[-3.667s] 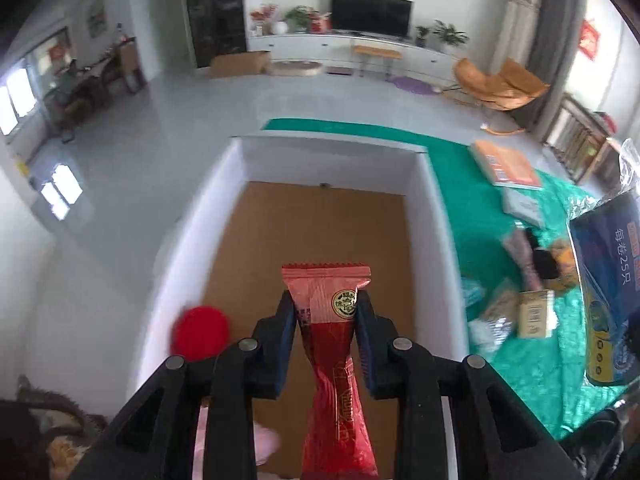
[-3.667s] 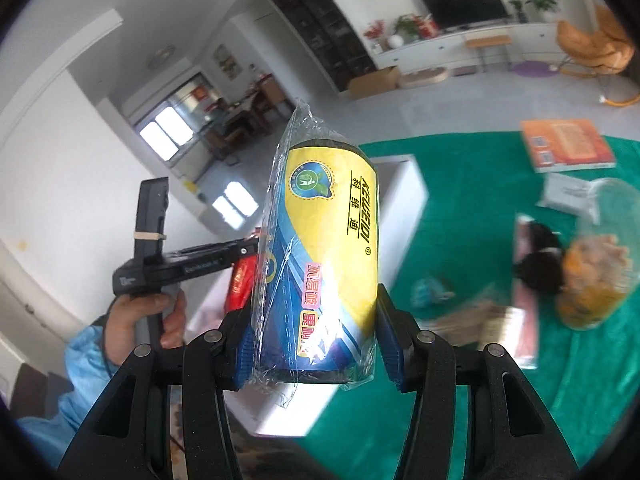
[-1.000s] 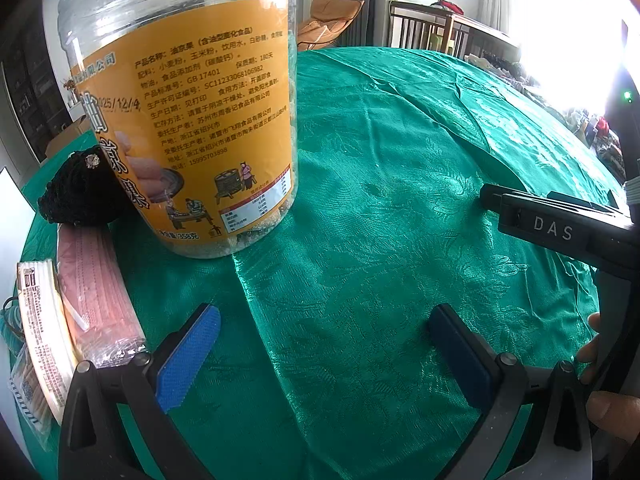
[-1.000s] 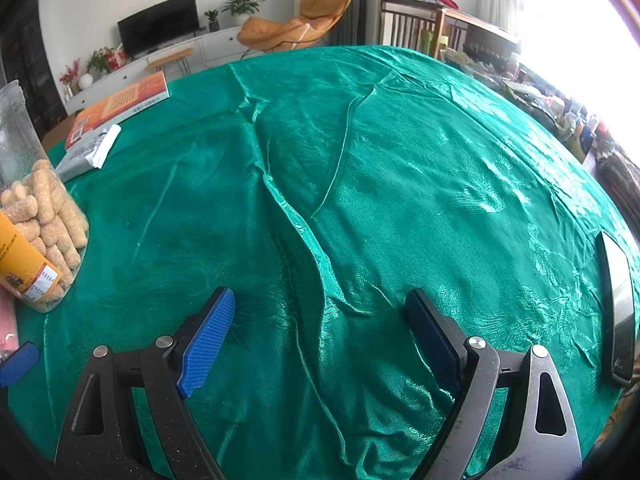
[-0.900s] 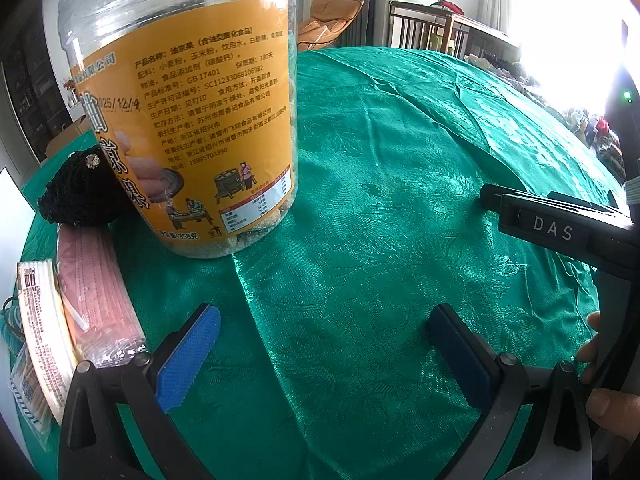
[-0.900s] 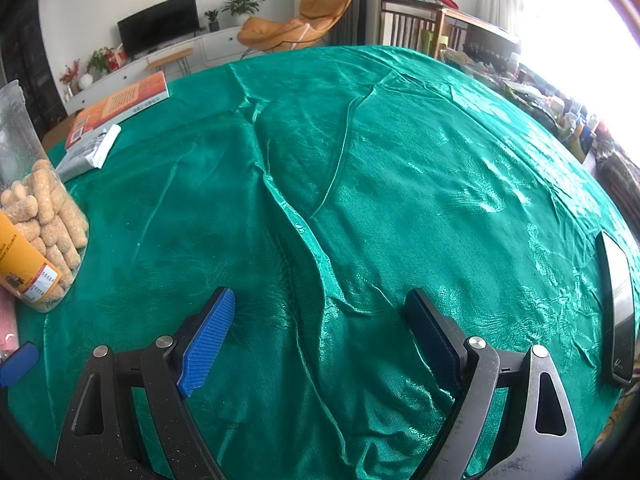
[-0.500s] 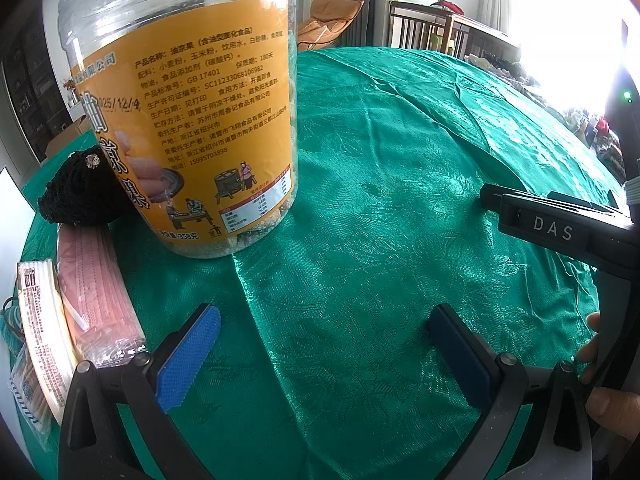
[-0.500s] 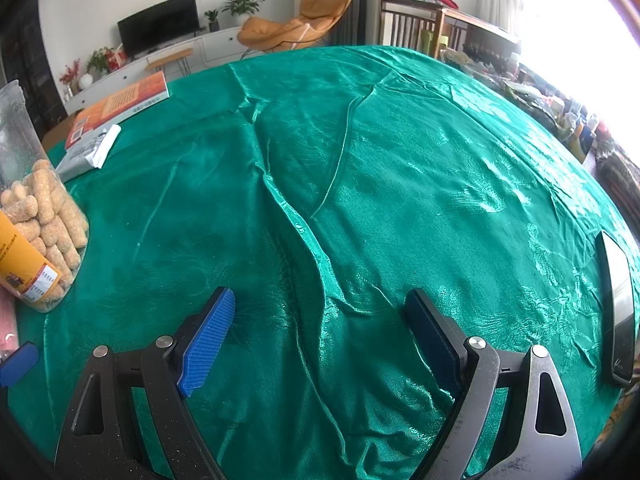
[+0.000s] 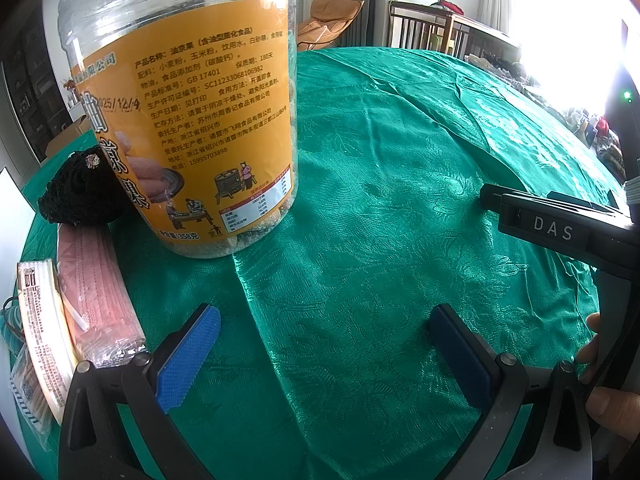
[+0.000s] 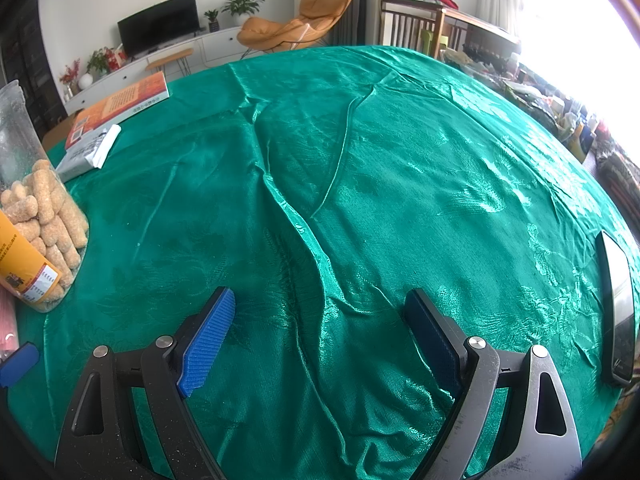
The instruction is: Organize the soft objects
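Green-clothed tabletop [image 10: 360, 160]. Left gripper [image 9: 324, 344] and right gripper [image 10: 320, 328] empty, jaws apart. Pink wrapped pack [image 9: 96, 292] nearby: likely light, soft, slippery; best gripped across the middle.

A home living room: beyond the green tablecloth [image 10: 360, 184], far ahead of the right tool, a TV [image 10: 159, 26] sits on a white cabinet [image 10: 160, 62] with potted plants [image 10: 240, 4], an orange lounge chair [image 10: 292, 26] and wooden furniture [image 10: 432, 24] to its right.
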Tool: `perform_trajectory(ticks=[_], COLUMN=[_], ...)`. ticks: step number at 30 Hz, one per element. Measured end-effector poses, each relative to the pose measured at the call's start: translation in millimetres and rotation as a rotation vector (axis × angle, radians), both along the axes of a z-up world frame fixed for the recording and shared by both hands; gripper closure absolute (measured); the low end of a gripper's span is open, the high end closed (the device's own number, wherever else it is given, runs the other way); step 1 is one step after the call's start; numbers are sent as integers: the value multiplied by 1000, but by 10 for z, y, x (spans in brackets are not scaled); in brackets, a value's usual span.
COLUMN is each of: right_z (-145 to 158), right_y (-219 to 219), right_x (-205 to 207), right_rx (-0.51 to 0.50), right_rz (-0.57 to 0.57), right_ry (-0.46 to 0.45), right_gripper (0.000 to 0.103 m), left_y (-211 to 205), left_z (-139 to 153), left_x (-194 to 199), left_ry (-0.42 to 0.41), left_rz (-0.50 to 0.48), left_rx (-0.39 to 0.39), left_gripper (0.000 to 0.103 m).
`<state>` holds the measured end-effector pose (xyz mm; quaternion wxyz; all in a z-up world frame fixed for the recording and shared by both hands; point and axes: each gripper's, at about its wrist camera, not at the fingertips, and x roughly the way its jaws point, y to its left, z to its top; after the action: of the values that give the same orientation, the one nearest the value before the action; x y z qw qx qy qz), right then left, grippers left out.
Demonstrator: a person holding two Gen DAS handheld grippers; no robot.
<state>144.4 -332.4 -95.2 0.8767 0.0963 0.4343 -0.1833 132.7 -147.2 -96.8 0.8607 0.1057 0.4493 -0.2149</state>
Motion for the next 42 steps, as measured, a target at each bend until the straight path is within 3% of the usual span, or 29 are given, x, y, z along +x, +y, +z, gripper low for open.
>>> perform_trajectory(ticks=[36,42], right_z=[-2,0], right_y=[3,3], right_x=[2,3], right_rx=[0,-1], right_rz=[0,0], right_ry=[0,0], right_gripper=[14,14], left_y=[-17,102], left_z=[-3,8], left_x=[22,-487], left_ry=[5,36], left_rz=[37,-58], left_rx=[3,17], left_gripper=[0,0])
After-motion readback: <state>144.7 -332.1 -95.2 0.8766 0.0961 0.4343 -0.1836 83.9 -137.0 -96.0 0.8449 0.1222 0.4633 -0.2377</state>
